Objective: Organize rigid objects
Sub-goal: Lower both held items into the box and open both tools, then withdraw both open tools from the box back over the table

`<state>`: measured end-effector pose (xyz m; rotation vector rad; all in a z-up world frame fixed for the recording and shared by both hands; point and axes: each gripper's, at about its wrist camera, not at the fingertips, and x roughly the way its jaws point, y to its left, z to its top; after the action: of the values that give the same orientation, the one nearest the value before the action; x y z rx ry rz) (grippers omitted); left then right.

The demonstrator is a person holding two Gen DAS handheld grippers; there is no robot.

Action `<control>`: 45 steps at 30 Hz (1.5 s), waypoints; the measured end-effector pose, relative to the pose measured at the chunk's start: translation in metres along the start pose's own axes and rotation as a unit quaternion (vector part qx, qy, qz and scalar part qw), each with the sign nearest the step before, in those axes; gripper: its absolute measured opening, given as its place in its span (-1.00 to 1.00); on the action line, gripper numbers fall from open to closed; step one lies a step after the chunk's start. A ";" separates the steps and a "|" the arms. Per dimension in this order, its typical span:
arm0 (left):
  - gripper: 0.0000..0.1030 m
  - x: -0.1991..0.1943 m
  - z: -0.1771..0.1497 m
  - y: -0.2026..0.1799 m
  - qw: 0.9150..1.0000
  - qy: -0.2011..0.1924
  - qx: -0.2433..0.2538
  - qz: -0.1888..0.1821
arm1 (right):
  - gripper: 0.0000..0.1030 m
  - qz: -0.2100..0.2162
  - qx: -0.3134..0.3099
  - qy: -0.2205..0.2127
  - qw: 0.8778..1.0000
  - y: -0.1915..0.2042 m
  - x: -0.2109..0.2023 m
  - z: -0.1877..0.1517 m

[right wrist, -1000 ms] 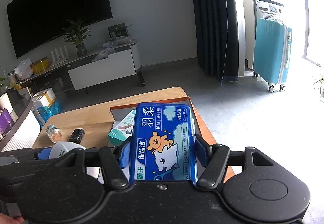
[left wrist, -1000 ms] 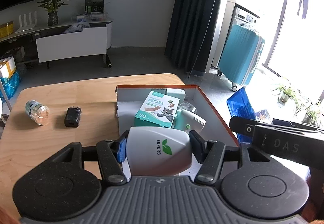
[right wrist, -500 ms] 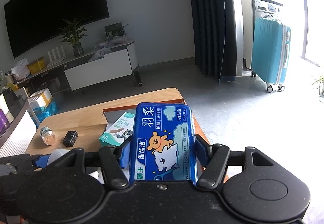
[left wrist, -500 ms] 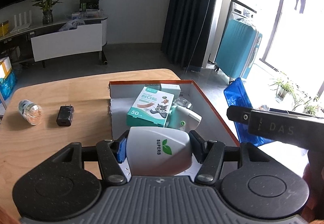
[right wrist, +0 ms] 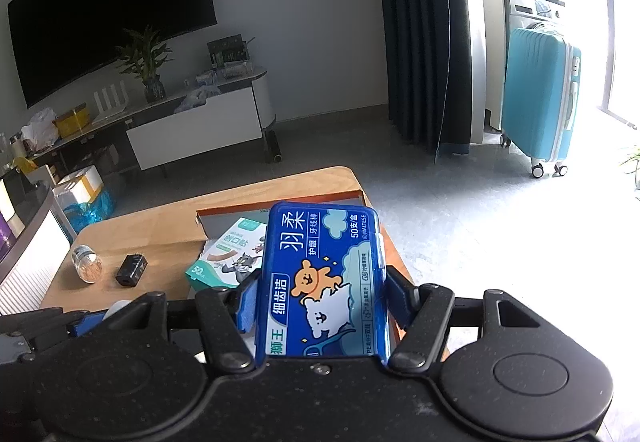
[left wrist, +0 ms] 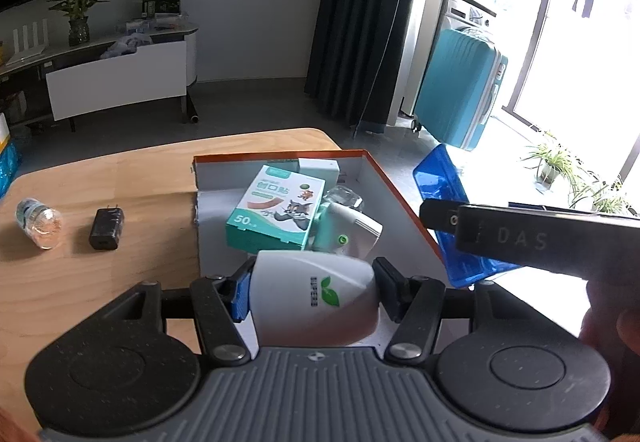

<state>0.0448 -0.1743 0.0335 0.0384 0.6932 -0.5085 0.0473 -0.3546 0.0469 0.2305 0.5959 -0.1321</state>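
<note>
Pale wooden bench (left wrist: 132, 182) is carrying the orange-rimmed cardboard box (left wrist: 384, 178). I'm clamping my left tongs (left wrist: 314, 296) on a smooth white rounded case (left wrist: 316, 298) above it, right tongs (right wrist: 322, 306) gripping a glossy blue floss-pick box (right wrist: 324, 282).

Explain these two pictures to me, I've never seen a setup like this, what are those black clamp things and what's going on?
No robot here: a person holds a two-finger clamp in each hand, each with a fisheye camera looking along its fingers. The left gripper is shut on a white rounded plastic container with a green leaf logo. The right gripper is shut on a flat blue floss-pick box with cartoon bears. Ahead, on the wooden table, stands an open orange-edged cardboard box holding a teal bandage carton and other small items. Beside it lie a black plug charger and a small clear bottle.
</note>
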 end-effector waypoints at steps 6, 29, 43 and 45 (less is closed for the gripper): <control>-0.01 0.006 0.002 -0.005 1.000 0.002 0.007 -0.006 | 0.46 0.000 -0.002 0.006 1.000 -0.003 0.005 0.003; 0.45 0.002 -0.001 0.022 0.999 0.022 -0.028 0.022 | 0.50 -0.004 -0.003 0.013 1.000 0.006 0.010 0.000; 0.68 -0.017 0.002 0.057 0.996 0.014 -0.055 0.072 | 0.55 0.014 -0.027 0.012 0.999 0.043 0.011 0.001; 0.70 -0.019 0.002 0.063 0.995 0.012 -0.061 0.078 | 0.55 0.020 -0.033 0.015 0.999 0.050 0.012 0.000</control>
<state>0.0624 -0.1108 0.0387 -0.0152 0.7380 -0.3157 0.0667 -0.3072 0.0491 0.1801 0.6236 -0.0697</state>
